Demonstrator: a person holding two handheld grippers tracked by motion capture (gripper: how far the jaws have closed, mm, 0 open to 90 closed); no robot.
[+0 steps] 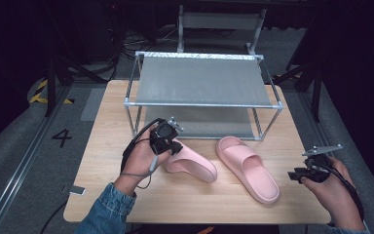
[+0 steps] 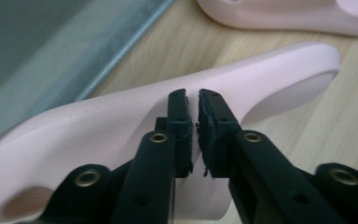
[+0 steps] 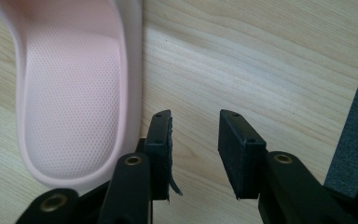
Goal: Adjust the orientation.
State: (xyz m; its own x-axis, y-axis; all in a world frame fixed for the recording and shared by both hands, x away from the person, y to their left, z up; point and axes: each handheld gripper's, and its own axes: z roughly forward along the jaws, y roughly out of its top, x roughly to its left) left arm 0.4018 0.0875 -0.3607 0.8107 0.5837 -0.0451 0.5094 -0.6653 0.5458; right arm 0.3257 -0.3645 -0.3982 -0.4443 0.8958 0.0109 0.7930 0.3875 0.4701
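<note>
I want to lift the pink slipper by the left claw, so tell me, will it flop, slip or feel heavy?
The pink slipper looks like thick moulded foam, so probably light for its size and springy rather than floppy. Its smooth rim by the left claw might slide between narrow pads, though the dimpled footbed should grip better. Lying flat on the table, it seems unlikely to roll.

Soft, even overhead light brightens the worktop (image 1: 195, 195), while the room around it falls nearly black. Shadows are faint and short. In both gripper views the near jaws are slightly soft, and far corners blur.
</note>
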